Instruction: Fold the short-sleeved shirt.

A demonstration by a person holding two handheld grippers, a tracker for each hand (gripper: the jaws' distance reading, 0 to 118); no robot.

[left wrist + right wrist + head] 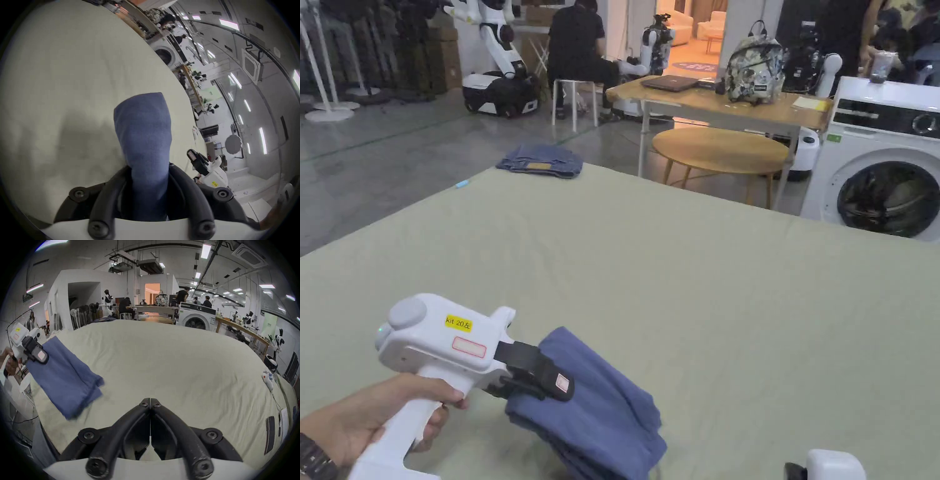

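Your left claw clamps the folded blue shirt at the near left of the counter, your right claw closed and empty; set it down flat next.

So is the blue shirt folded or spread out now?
Folded: the shirt hangs as a narrow layered bundle from the left gripper, whose jaws pinch it above the table.
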